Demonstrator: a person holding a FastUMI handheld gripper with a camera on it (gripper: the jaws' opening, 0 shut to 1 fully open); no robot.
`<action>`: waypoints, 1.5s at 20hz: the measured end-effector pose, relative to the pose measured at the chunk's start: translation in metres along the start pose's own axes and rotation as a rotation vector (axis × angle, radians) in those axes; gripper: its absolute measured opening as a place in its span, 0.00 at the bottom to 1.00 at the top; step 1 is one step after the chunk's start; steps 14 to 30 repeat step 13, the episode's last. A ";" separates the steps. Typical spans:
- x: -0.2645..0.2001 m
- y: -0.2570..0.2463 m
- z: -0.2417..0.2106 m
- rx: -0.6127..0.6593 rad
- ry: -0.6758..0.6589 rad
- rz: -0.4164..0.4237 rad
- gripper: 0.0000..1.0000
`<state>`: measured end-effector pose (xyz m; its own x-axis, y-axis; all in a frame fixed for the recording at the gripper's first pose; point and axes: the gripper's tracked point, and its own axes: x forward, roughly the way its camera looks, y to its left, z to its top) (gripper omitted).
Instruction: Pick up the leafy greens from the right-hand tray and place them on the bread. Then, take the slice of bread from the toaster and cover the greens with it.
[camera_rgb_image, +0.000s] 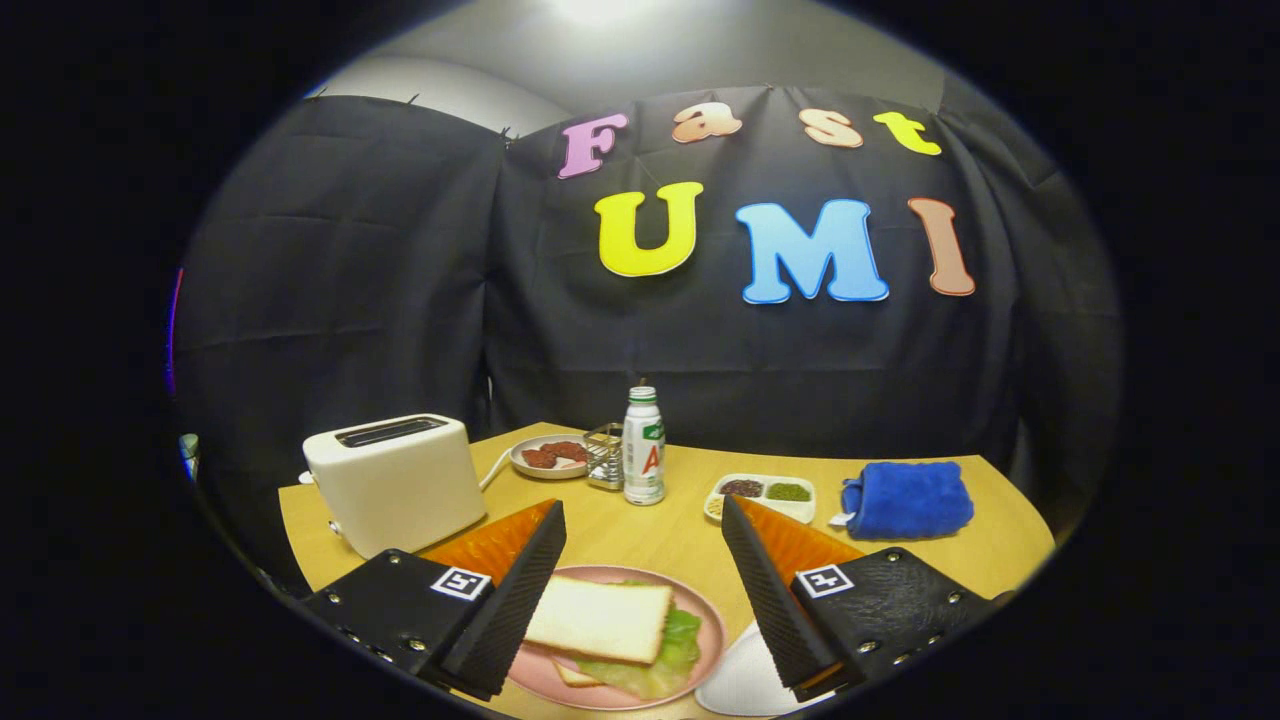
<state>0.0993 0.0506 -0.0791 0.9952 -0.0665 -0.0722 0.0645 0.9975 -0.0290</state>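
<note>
A pink plate (715, 620) lies on the wooden table between my fingers. On it a slice of white bread (600, 618) covers green leafy greens (675, 645), and the edge of a lower slice (572, 676) peeks out beneath. My gripper (640, 570) hovers above the plate, open, with nothing between its fingers. A white toaster (395, 480) stands beyond the left finger, its slots dark. A white tray (745, 685) sits beside the plate, partly hidden under the right finger.
Beyond the fingers stand a white bottle (644, 445), a small metal rack (605, 455), a plate of red food (548, 457), a divided dish of seeds (762, 492) and a folded blue cloth (908, 498). The table's far edge meets the black wall.
</note>
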 end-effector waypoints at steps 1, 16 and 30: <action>-0.007 -0.018 0.002 -0.021 -0.001 -0.022 0.95; -0.100 -0.229 0.015 0.077 -0.067 -0.237 0.95; -0.100 -0.229 0.015 0.077 -0.067 -0.237 0.95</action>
